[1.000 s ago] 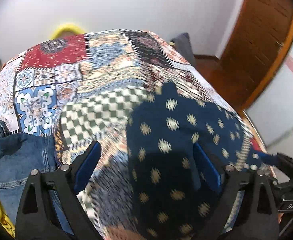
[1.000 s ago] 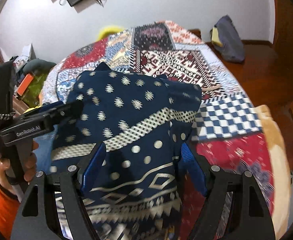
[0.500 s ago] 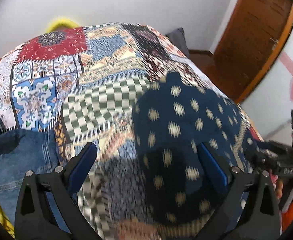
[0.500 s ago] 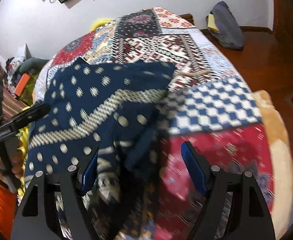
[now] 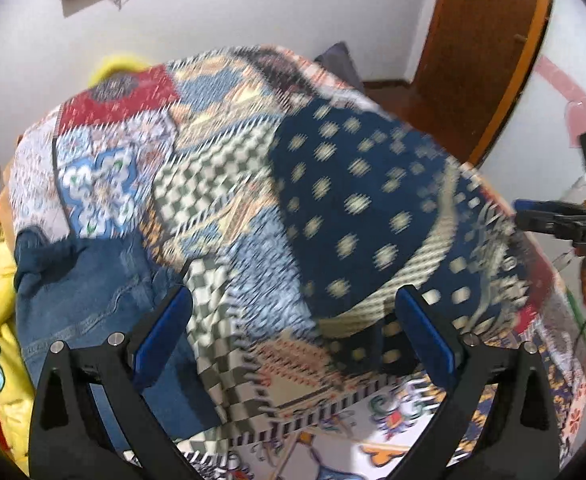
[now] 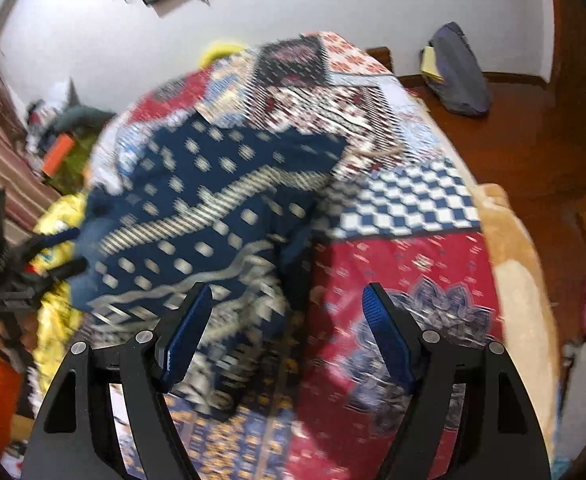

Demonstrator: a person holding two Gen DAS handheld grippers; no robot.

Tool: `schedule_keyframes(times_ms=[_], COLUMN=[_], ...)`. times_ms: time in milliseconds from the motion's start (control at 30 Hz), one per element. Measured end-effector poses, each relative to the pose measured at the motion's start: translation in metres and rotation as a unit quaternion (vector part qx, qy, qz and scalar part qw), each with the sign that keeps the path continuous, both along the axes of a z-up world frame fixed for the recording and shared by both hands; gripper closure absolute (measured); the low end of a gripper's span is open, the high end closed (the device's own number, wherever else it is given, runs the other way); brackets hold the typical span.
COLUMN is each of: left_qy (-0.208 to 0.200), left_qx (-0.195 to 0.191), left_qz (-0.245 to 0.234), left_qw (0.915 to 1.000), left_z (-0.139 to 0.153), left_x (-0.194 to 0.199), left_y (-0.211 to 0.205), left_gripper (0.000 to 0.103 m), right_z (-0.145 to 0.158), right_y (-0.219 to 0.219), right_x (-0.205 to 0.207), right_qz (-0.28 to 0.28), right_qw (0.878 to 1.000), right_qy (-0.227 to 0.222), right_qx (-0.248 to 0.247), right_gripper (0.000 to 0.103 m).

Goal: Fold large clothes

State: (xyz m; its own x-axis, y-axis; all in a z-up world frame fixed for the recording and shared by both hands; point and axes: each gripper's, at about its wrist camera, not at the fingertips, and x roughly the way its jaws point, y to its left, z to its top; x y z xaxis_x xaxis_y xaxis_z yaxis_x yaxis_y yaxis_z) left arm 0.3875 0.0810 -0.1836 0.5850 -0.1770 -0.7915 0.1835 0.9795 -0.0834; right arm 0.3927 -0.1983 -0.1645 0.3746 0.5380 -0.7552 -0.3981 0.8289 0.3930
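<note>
Left wrist view: the left hand-held gripper (image 5: 293,320) stands wide with nothing clamped, over the patchwork bedspread (image 5: 221,168); the navy dotted garment (image 5: 365,208) lies on the bed, jeans (image 5: 93,280) at left. Right wrist view: the right hand-held gripper (image 6: 289,320) is wide too, empty; the garment (image 6: 213,208) lies blurred, left of it.

Navy dotted garment (image 5: 357,208), rumpled, flat on bed.

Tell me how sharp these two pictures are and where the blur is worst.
Left wrist view: bedspread and navy cloth smeared by motion, left gripper crisp. Right wrist view: the same smear on the cloth, right gripper sharp; both bend at the fisheye edges.
</note>
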Motion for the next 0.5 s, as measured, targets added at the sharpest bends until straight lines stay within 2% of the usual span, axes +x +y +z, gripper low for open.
schedule_keyframes(times_ms=[100, 200, 300, 333, 400, 500], left_qy=[-0.010, 0.020, 0.055, 0.068, 0.093, 0.110], left_qx=[-0.031, -0.088, -0.120, -0.144, -0.207, -0.249], left_qz=[-0.009, -0.008, -0.008, -0.012, -0.019, -0.019], left_qw=[0.9994, 0.9959, 0.9912, 0.9872, 0.9737, 0.9621], left_z=[0.010, -0.001, -0.025, -0.034, -0.049, -0.061], left_x=[0.007, 0.029, 0.052, 0.059, 0.070, 0.080], left_y=[-0.011, -0.016, -0.014, -0.011, -0.004, 0.003], left_gripper=[0.001, 0.001, 0.000, 0.000, 0.000, 0.000], right_z=[-0.015, -0.039, -0.058, -0.063, -0.070, -0.078], right_y=[0.008, 0.015, 0.021, 0.023, 0.027, 0.034], right_x=[0.016, 0.032, 0.045, 0.048, 0.055, 0.064], right_qz=[-0.003, -0.010, -0.013, -0.008, 0.000, 0.015], right_qw=[0.999, 0.996, 0.993, 0.991, 0.989, 0.983], right_qy=[0.034, 0.075, 0.100, 0.107, 0.117, 0.132], right_qx=[0.037, 0.056, 0.067, 0.076, 0.093, 0.124], right_gripper=[0.029, 0.029, 0.029, 0.029, 0.029, 0.029])
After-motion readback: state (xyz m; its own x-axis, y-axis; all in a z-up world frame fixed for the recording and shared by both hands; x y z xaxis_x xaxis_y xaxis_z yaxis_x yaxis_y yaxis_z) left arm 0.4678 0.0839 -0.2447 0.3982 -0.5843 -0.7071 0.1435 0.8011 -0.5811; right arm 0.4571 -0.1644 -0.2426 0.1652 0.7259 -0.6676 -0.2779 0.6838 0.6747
